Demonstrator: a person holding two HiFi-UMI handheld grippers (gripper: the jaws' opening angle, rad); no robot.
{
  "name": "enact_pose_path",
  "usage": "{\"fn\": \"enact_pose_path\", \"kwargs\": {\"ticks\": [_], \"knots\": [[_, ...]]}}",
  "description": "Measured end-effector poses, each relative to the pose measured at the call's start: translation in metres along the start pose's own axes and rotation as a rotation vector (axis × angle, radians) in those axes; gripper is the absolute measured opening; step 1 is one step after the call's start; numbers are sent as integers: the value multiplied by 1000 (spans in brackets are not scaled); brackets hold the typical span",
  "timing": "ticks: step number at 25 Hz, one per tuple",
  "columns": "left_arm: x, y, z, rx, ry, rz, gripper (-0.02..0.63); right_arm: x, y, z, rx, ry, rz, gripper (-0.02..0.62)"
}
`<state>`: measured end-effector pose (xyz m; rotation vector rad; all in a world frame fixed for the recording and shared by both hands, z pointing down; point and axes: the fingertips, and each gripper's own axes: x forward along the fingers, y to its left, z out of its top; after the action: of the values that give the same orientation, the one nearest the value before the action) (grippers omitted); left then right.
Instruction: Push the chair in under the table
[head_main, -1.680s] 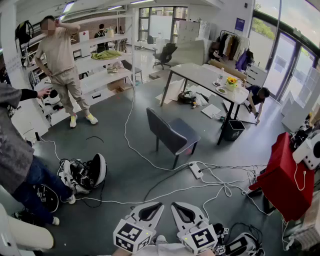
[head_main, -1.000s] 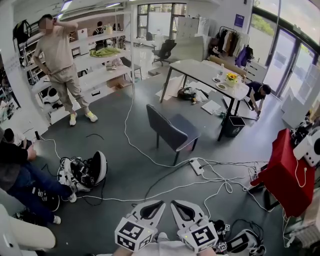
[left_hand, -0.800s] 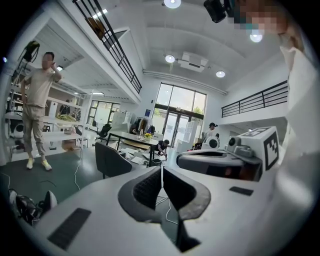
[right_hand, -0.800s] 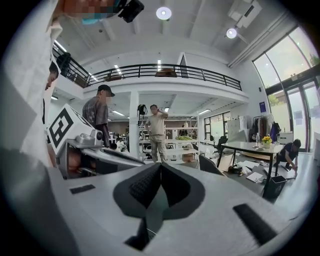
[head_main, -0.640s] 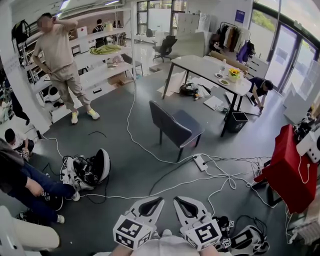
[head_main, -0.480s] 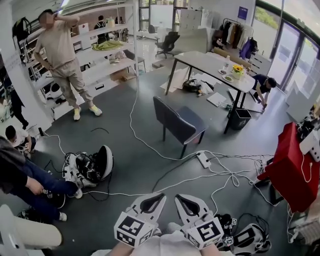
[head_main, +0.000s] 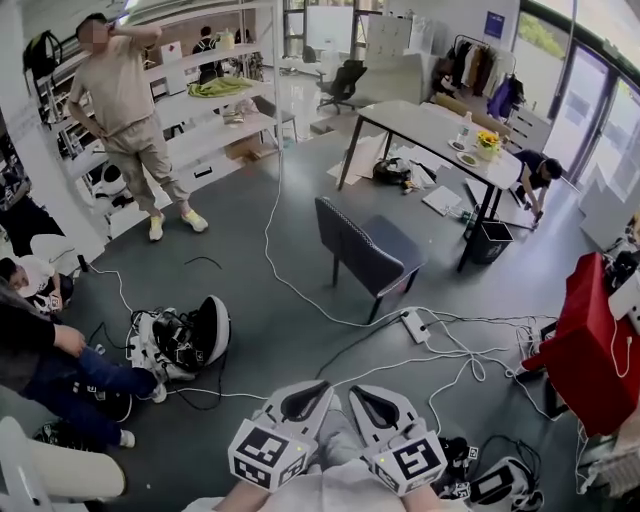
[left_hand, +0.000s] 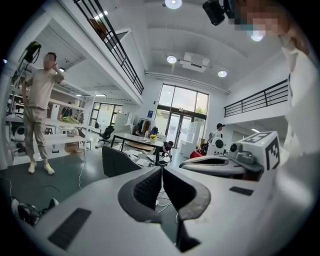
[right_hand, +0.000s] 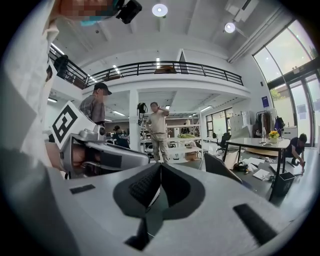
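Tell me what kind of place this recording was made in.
Probably an open-plan office or lab workspace: a long table, white storage shelving along one wall, and a power strip with cables trailing over the grey floor.

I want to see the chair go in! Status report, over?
Left gripper shut, empty; right gripper shut, empty. Chair out from the table, not reached. Cables and power strip on the floor between. Over.
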<state>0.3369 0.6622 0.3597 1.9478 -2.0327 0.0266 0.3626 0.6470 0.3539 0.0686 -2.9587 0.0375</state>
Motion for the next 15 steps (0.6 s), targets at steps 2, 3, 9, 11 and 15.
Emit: {"fn": "enact_pose_path", "kwargs": {"ticks": [2,3,9,11,15], "knots": [[15,15,6,3,-2,8,21,18,-15,3,-3,-1,7,3],[23,23,9,2,-2,14,21,29,-23,5,-4,-3,13,3],[77,81,34,-18,-3,58,21,96,-77,23,-17,5,68,3],[98,100,43,-25,-8,72,21,117,-88,28,-23,17,126,3],[137,139,61,-41,-19,102,21,158,-119,37,-51,31,181,3]]}}
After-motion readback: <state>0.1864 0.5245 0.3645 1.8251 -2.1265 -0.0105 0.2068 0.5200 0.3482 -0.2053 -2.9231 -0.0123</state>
